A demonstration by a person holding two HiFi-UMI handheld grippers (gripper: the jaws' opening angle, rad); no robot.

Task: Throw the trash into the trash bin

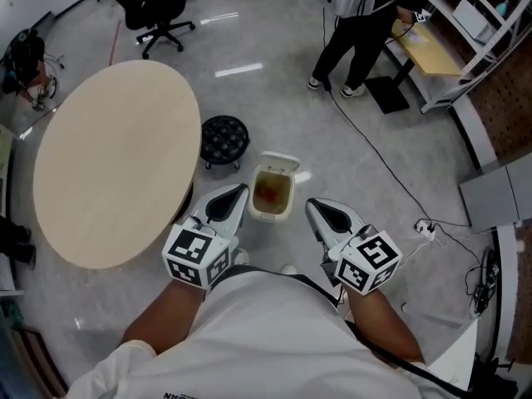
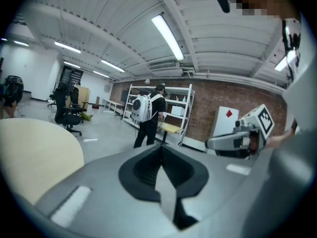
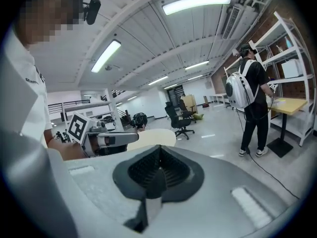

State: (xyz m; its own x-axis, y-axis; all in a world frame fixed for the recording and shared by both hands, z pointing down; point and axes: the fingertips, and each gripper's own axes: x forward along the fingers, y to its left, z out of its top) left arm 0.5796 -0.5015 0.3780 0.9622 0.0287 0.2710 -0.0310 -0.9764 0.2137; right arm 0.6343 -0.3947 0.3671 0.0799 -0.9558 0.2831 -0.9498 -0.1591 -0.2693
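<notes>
Left tongs [image 1: 239, 191] and right tongs [image 1: 313, 206] are pinched together, empty, near the open trash bin [image 1: 253, 199]; trash [image 1: 268, 194] seems binned; best lift clear of its lid [image 1: 281, 161].

I see a small cream trash bin [image 1: 290, 198] standing upright, near centre, its lid [image 1: 279, 163] flipped open toward the far side, reddish trash [image 1: 268, 194] lying inside.

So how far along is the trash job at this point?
Looks largely done: reddish trash lies inside the open bin, and no trash shows on the round table. In hand: nothing; the left hand-held gripper and right hand-held gripper are both shut and empty, beside the bin in the head view. Left: perhaps only closing the lid, which stands open.
</notes>
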